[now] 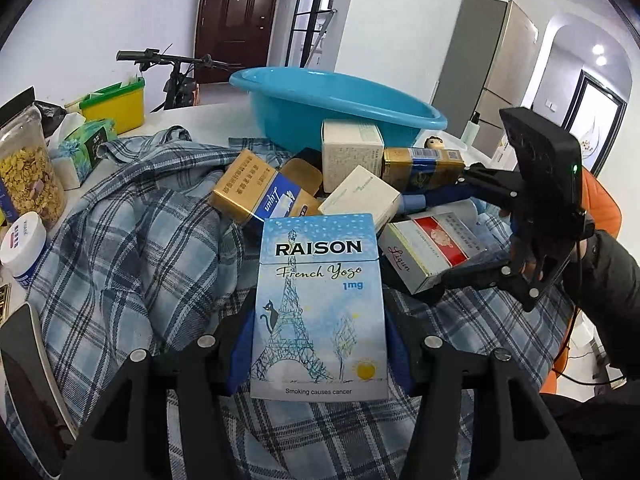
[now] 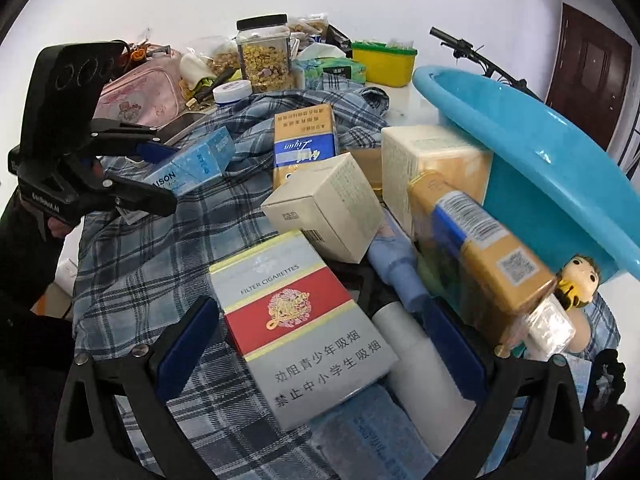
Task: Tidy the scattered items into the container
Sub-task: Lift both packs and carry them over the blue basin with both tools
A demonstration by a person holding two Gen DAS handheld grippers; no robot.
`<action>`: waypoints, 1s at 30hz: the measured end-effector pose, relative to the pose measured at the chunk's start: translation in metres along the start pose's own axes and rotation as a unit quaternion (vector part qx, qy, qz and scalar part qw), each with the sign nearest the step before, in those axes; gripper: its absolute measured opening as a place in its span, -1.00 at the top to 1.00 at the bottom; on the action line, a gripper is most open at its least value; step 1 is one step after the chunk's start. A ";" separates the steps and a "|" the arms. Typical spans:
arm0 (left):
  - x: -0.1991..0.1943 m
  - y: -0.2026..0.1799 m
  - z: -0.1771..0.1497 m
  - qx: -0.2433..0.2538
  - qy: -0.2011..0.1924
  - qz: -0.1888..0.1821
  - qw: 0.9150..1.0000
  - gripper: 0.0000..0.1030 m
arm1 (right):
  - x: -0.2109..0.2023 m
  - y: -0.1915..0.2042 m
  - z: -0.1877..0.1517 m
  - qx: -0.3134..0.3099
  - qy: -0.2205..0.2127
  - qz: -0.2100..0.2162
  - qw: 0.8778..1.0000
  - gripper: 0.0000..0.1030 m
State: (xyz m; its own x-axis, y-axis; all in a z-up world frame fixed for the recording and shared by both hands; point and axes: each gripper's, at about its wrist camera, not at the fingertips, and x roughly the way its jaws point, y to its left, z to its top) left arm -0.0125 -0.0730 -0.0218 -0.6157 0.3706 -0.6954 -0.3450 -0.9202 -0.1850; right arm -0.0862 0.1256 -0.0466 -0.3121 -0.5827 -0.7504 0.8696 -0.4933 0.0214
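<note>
My left gripper (image 1: pixel 320 344) is shut on a light-blue RAISON cigarette pack (image 1: pixel 320 304), held above the plaid shirt; it also shows in the right wrist view (image 2: pixel 188 168). My right gripper (image 2: pixel 320 344) is open, its blue pads either side of a red-and-silver cigarette pack (image 2: pixel 300 320) that lies on the pile; in the left wrist view this pack (image 1: pixel 432 252) sits between the right gripper's fingers. The blue plastic basin (image 1: pixel 340 108) (image 2: pixel 540 168) stands behind the pile. Gold-and-blue packs (image 1: pixel 256 192) (image 2: pixel 480 248) and cream boxes (image 1: pixel 352 152) (image 2: pixel 328 208) lie scattered.
A plaid shirt (image 1: pixel 140 248) covers the table. A cereal jar (image 1: pixel 28 176) (image 2: pixel 264 56), white tub (image 1: pixel 24 248), tissue pack (image 1: pixel 88 144) and yellow bin (image 1: pixel 116 104) stand at the left. A small doll (image 2: pixel 576 280) and white tube (image 2: pixel 424 356) lie near the basin. A pink pouch (image 2: pixel 140 92) sits far left.
</note>
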 end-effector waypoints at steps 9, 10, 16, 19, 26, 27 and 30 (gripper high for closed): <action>0.002 -0.006 0.003 0.000 -0.002 -0.006 1.000 -0.14 | 0.001 0.014 -0.004 -0.032 0.002 -0.001 0.999 -0.29; 0.002 -0.007 0.003 0.000 -0.002 -0.007 1.000 -0.14 | 0.001 0.014 -0.005 -0.030 0.002 0.004 1.000 -0.21; 0.002 -0.012 0.005 0.004 -0.005 -0.004 1.000 -0.14 | -0.001 0.010 -0.007 -0.015 0.001 0.003 1.000 -0.05; -0.001 -0.013 0.007 0.003 -0.010 -0.004 1.000 -0.14 | -0.008 0.013 -0.009 -0.007 -0.007 0.010 1.000 -0.04; -0.007 -0.019 0.013 0.008 -0.019 0.006 1.000 -0.14 | -0.038 0.028 -0.007 0.005 -0.042 0.000 0.999 -0.04; -0.007 -0.020 0.015 0.010 -0.021 0.009 1.000 -0.14 | -0.043 0.030 -0.006 0.008 -0.048 -0.005 0.999 -0.04; -0.010 -0.026 0.022 0.014 -0.027 0.014 0.999 -0.14 | -0.062 0.031 -0.002 0.023 -0.071 -0.011 0.997 -0.05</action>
State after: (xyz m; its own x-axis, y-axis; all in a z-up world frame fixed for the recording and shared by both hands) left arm -0.0124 -0.0498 0.0052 -0.6619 0.3520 -0.6618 -0.3471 -0.9264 -0.1456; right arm -0.0391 0.1481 -0.0009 -0.3844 -0.6562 -0.6494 0.8449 -0.5334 0.0389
